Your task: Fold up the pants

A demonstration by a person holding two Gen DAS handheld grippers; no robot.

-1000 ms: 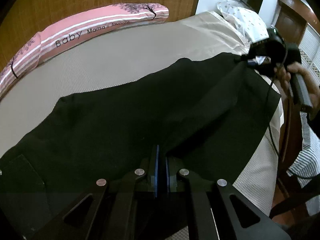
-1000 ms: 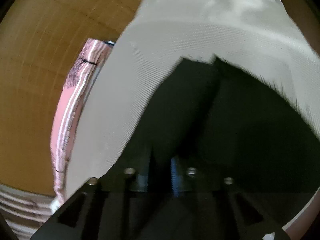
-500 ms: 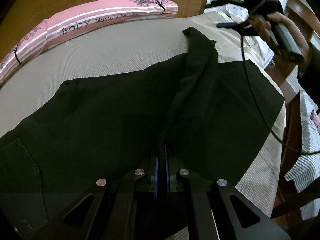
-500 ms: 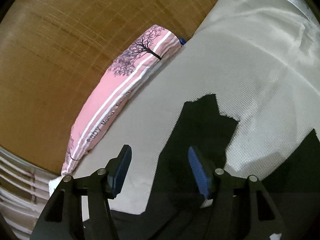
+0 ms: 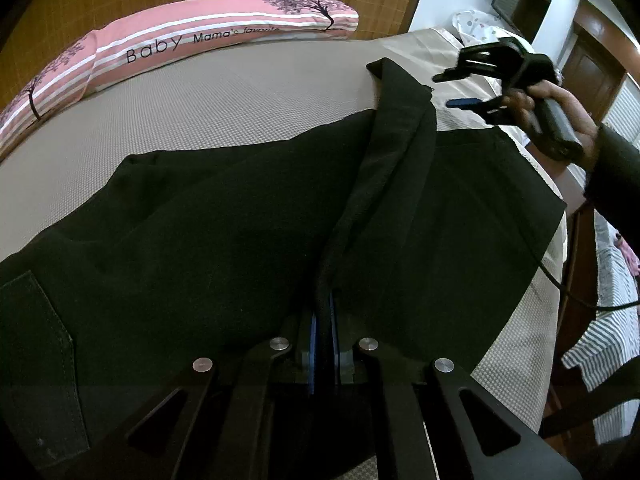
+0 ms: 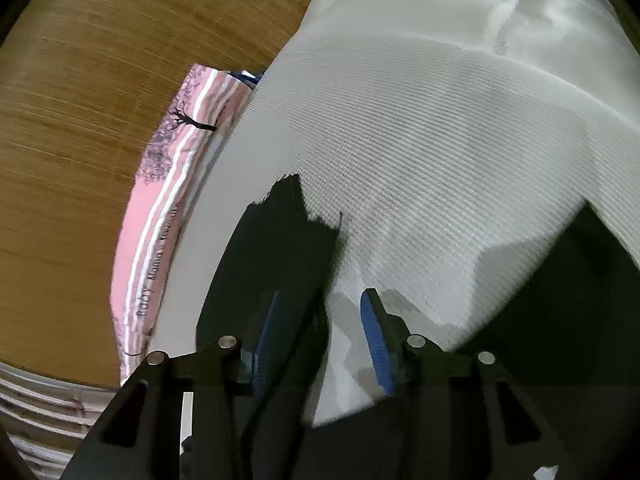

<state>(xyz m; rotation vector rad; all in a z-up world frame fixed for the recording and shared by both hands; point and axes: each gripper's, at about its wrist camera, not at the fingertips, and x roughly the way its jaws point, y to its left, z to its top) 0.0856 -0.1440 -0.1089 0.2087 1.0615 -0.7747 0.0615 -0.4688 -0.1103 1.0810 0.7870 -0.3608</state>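
Left gripper [image 5: 322, 332]: jaws clamped on a bunched ridge of the black pants [image 5: 224, 240], near the garment's near edge. Right gripper [image 5: 466, 88]: held in a hand [image 5: 548, 100] above the far right corner of the bed [image 5: 224, 120], jaws apart and closing, nothing pressed between them; in its own view the pants' raised strip lies by the left pad while the right pad [image 6: 374, 334] stands over bare mattress. Pants: spread across the bed, one back pocket showing at the near left, one narrow strip of cloth drawn up from the left grip toward the far end, its tip [image 5: 390, 68] resting on the mattress. Progress, as judged: early; the garment lies mostly flat and open, one leg or edge only partly carried over, no neat fold yet, remaining folds all to do. Edges: right hem runs close to the bed's right side, where cloth could slip off. A pink pillow [image 5: 192, 44] lines the far edge against a wooden wall. Open room: broad bare mattress between pants and pillow, ample for laying cloth over.
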